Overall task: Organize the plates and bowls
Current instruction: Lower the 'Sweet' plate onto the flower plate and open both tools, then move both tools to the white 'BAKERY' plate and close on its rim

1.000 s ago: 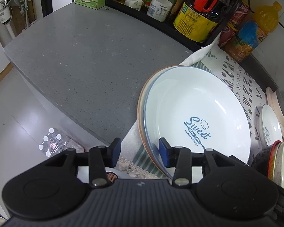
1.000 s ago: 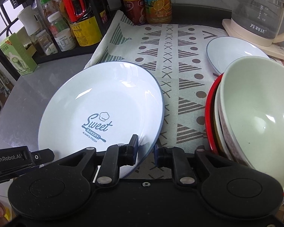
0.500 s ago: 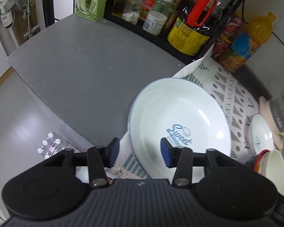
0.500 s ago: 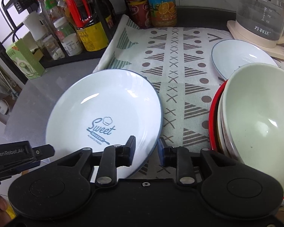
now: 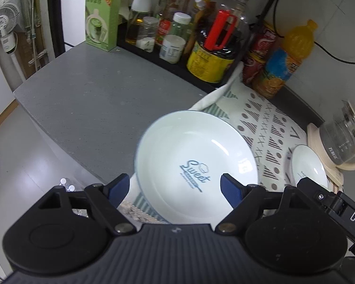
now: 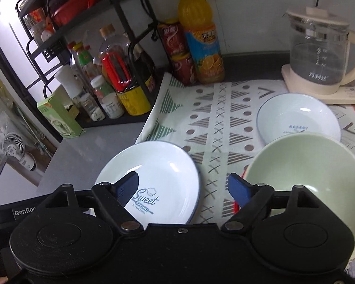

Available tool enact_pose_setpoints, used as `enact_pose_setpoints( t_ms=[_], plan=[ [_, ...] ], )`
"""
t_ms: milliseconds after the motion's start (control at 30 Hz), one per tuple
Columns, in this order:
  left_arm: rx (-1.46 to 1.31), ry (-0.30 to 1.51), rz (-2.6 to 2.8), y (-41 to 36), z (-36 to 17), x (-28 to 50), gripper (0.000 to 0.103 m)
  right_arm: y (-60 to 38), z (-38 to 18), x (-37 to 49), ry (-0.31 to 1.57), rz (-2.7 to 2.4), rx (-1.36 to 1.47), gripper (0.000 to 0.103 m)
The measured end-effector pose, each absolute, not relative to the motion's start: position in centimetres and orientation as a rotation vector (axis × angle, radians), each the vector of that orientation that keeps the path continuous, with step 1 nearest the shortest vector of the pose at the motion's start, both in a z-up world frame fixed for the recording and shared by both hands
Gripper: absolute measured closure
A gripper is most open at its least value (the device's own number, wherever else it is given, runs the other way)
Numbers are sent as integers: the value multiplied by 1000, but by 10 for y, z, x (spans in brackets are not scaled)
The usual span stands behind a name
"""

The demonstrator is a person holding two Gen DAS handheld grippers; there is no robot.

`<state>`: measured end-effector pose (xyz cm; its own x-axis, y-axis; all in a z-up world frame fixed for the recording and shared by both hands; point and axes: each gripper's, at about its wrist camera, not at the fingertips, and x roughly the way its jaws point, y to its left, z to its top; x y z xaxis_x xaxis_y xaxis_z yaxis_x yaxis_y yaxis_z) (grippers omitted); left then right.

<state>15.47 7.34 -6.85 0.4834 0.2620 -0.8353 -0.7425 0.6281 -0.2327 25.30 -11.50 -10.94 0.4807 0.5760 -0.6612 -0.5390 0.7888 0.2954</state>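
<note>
The grey counter (image 5: 87, 99) carries a patterned cloth (image 6: 215, 123). At the cloth's left edge lies the big white "Sweet" plate (image 5: 196, 165), nothing on it. To its right a pale green bowl (image 6: 305, 172) sits on top of a stack with a red rim showing beneath, its inside bare. Behind that is a smaller white plate (image 6: 298, 116), also bare. The left gripper (image 5: 175, 187) and right gripper (image 6: 184, 187) hover above the big plate, fingers spread and opening, gripping nothing.

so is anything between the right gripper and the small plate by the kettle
Yes. The green bowl sits in front of the small plate, covering its near edge. The right gripper, jaws opening and empty, would have to pass over it.
</note>
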Motion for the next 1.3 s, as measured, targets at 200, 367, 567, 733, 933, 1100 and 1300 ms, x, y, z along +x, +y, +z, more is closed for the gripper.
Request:
enact_pose_setpoints(
  t_ms=[200,367,567,733,933,1100,1300],
  plan=[
    [-598,855,619,49,-57,172,21,-143,-101,258,801,640,72,12],
    [-563,868,563,28,-51,190,21,-169,-94,265,783,594,98,8],
    [-526,868,509,5,-45,210,21,-203,-91,274,774,523,133,6],
    [-501,885,471,-7,-44,230,21,-222,-92,285,766,477,169,5],
    [-489,892,426,-14,-49,259,20,-237,-93,302,762,425,204,0],
    [-493,913,379,-18,-54,291,16,-244,-100,320,776,390,213,0],
    [-494,955,326,-20,-65,335,15,-256,-106,347,798,350,230,0]
  ],
)
